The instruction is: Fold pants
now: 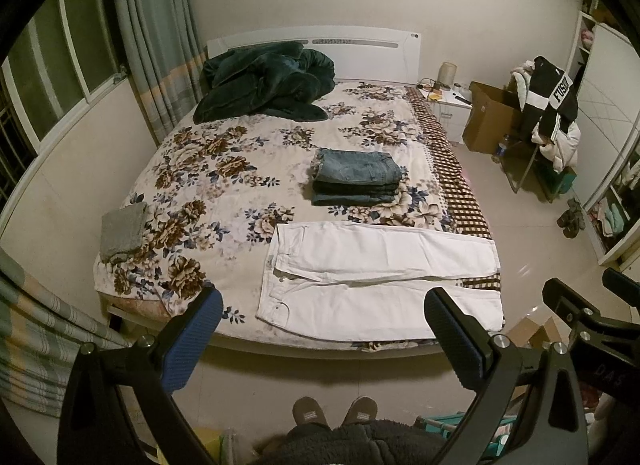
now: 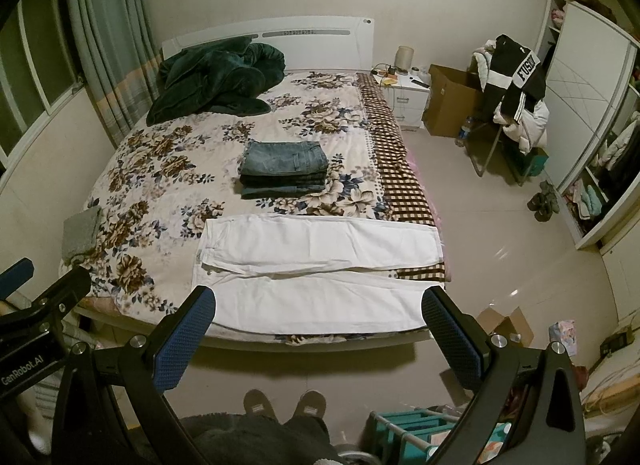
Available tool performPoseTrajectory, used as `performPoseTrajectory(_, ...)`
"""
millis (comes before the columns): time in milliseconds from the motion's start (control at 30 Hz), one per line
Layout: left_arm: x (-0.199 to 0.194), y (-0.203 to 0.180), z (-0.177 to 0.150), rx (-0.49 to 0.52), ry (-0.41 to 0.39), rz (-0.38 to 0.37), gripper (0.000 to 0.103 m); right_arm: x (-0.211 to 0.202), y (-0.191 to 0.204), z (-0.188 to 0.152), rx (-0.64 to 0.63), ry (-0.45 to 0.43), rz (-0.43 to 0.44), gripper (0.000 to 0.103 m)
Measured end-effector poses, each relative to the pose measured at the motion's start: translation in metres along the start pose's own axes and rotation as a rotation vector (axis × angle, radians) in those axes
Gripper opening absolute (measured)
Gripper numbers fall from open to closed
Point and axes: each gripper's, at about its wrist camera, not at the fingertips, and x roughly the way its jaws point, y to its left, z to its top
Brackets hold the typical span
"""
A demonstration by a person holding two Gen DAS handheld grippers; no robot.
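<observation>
Floral bed point(image 1: 192, 169) holds white pants point(image 1: 376, 281) near stacked jeans point(image 1: 356, 177); both grippers' fingers point(image 1: 192, 341) spread wide.

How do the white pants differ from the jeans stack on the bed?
The white pants lie spread out flat with both legs extended; the jeans are already folded into a compact stack. The white pants sit at the near edge of the bed, the jeans farther in toward the middle. The pants are white, the jeans blue denim. Neither is touched by a gripper.
</observation>
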Motion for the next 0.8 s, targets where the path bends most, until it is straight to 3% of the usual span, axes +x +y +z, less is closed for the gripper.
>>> performPoseTrajectory(433,-0.005,0.001,0.0,-0.002,0.0,0.0,0.103,-0.01,-0.005,-0.002,-0.001,0.003,0.006,0.103)
performPoseTrajectory(633,0.008,-0.017,-0.002,-0.009,0.006,0.013,0.103,-0.008,-0.014,-0.004,0.002,0.01,0.015,0.103)
performPoseTrajectory(767,0.03,-0.027,0.006,-0.028,0.001,0.045,0.103,0.008,-0.032,0.0,0.016,0.012,0.016,0.103)
performPoseTrajectory(800,0.037,-0.028,0.01,-0.043,-0.006,0.055,0.103,0.028,-0.041,0.004,0.022,0.016,0.012,0.103)
